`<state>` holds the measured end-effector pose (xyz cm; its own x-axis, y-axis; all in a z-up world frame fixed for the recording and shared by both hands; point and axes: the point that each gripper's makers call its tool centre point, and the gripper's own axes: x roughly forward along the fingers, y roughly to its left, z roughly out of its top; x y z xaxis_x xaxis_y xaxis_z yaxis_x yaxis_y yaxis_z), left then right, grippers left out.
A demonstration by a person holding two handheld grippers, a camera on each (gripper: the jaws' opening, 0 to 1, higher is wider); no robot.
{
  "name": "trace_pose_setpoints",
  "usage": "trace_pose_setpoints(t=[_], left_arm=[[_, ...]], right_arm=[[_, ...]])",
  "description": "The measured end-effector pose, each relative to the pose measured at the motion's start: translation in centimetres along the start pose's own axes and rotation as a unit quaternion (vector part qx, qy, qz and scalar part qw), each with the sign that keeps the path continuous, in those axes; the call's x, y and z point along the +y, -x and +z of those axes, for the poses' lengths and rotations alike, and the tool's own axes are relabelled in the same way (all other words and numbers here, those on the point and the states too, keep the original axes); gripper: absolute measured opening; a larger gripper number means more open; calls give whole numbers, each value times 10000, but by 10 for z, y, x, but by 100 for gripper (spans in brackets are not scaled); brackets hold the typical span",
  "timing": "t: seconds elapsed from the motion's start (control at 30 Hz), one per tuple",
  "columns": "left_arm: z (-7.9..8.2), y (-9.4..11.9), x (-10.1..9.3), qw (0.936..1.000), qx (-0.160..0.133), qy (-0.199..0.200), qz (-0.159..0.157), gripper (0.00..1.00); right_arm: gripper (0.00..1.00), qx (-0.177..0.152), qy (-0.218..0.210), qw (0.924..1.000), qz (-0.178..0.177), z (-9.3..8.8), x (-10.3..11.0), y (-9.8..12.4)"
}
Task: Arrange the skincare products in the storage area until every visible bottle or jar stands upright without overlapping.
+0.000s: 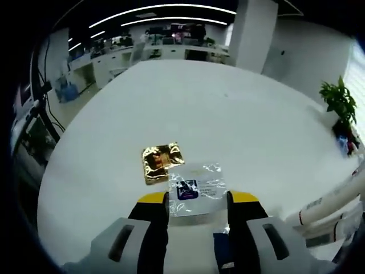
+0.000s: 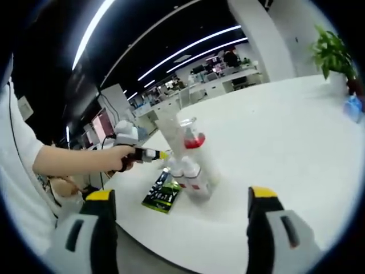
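I'm holding my left gripper (image 1: 197, 198) low over the white table (image 1: 228, 114), jaws spread wide and pinching nothing. Right between the yellow tips a clear sachet (image 1: 194, 187) with a dark blue label is lying flat, near the table edge closest to me. Touching its far corner, a crinkled gold foil packet (image 1: 161, 162) is lying flat too (shiny, a bit crumpled).

In the right gripper view, my right gripper (image 2: 182, 200) is hovering with its jaws spread far apart, gripping nothing. Ahead of it, near the table's edge, a clear plastic container (image 2: 185, 145) is leaning over, holding white bottles (image 2: 191, 168) with a red cap (image 2: 194, 141) showing at its top. A dark green sachet (image 2: 162, 195) is lying flat just beside it. My hand (image 2: 117, 157) is gripping the left tool, its yellow tip reaching the container.
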<state>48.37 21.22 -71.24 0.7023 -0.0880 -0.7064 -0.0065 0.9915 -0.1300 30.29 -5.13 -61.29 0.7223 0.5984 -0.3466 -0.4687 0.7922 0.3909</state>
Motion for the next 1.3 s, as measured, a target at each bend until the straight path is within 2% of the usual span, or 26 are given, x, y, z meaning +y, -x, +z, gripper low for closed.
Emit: trace_pose_setpoints(t=[0.27, 0.53, 1.03, 1.3], left_arm=[[1, 7, 8, 9997, -9, -224, -30, 38], [-5, 18, 15, 9992, 58, -381, -60, 38], [-38, 48, 28, 9987, 182, -468, -60, 38], [-62, 64, 30, 9986, 272, -440, -63, 38]], right_arm=[[97, 2, 247, 9997, 75, 8, 6, 0], [98, 0, 372, 9993, 98, 10, 7, 2], [99, 33, 532, 9983, 231, 9, 17, 2], [99, 32, 578, 9980, 238, 8, 20, 7]])
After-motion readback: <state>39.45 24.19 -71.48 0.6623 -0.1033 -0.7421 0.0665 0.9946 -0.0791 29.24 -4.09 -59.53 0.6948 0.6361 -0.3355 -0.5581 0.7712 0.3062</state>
